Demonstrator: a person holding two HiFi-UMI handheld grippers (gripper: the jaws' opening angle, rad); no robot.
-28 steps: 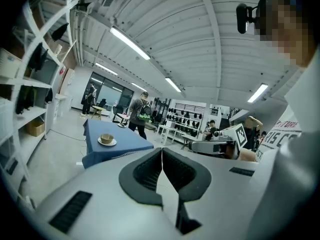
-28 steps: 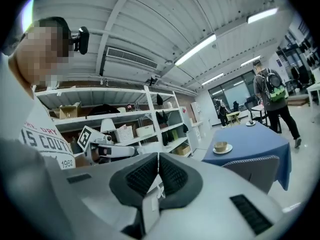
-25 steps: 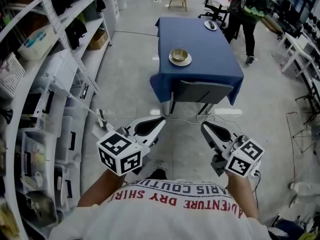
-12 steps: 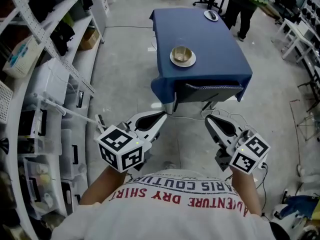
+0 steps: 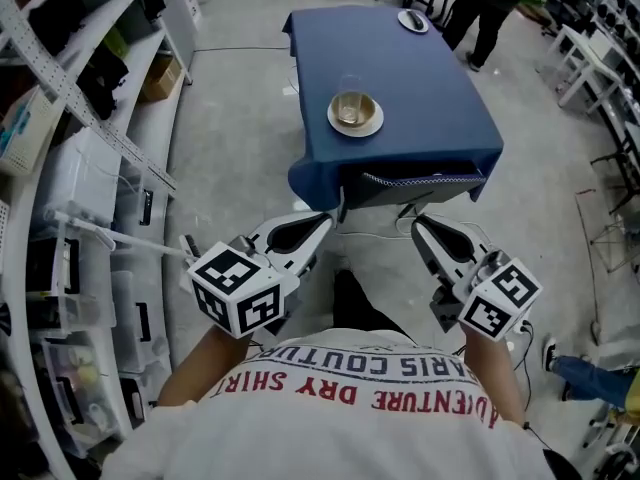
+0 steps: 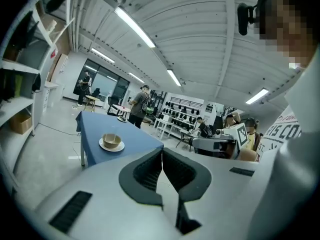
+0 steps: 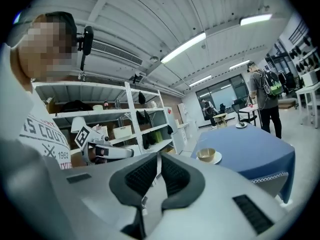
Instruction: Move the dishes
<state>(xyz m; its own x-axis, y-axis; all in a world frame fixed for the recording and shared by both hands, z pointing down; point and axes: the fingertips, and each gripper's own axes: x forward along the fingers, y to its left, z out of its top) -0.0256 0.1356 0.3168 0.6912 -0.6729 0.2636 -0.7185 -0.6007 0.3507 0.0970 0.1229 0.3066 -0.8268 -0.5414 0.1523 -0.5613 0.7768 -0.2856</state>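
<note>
Both closed, left tool (image 5: pixel 323 222), right tool (image 5: pixel 419 227), bowl (image 5: pixel 354 109) well ahead.

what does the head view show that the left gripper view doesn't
Only the head view: the left hand-held gripper from outside with its marker cube, and a dark chair tucked under the blue table. Only the left gripper view: ceiling lights and that gripper's jaws closed on nothing. Both: the table itself, the bowl on its saucer, and the right hand-held gripper.

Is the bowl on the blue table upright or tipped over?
Upright: the bowl sits mouth-up on its white plate on the blue table. Its contents cannot be made out.
</note>
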